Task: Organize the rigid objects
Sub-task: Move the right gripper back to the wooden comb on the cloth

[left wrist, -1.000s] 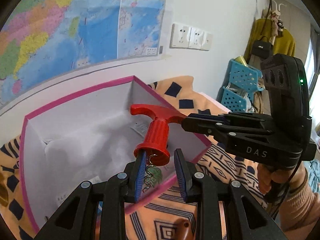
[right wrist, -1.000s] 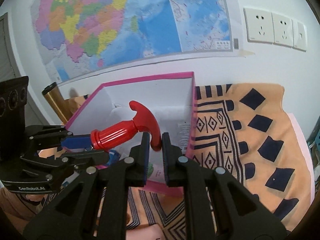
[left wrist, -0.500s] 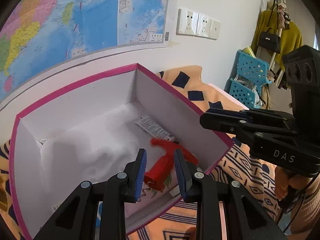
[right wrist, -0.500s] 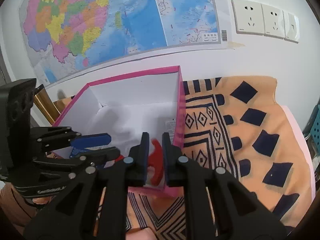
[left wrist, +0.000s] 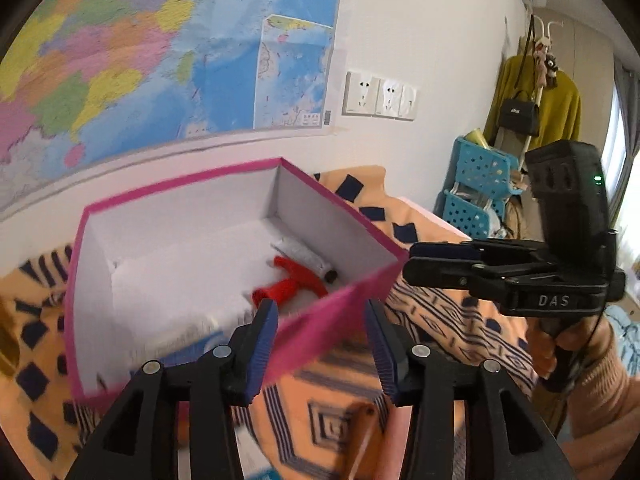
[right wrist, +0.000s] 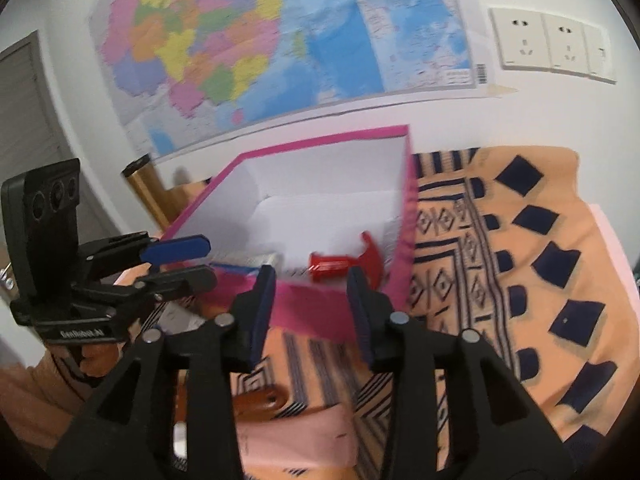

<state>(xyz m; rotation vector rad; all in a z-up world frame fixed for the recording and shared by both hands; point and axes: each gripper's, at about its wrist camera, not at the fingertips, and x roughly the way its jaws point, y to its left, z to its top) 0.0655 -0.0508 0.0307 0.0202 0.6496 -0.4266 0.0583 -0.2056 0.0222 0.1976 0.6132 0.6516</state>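
Your left tool (left wrist: 320, 344) and right tool (right wrist: 312, 312) have both just been opening; their jaws now stand partly apart with nothing between the pads. The red corkscrew (left wrist: 292, 282) lies on its side on the floor of the pink-rimmed box (left wrist: 360, 284), touching or just beside a white tube (left wrist: 300, 254). It looks light, stiff and hard plastic, likely a bit slick. If you need to shift it, take the ribbed barrel (right wrist: 330, 268) across its width rather than the curved T-handle, and mind the metal screw end. The box sits on a patterned cloth (right wrist: 520, 280).
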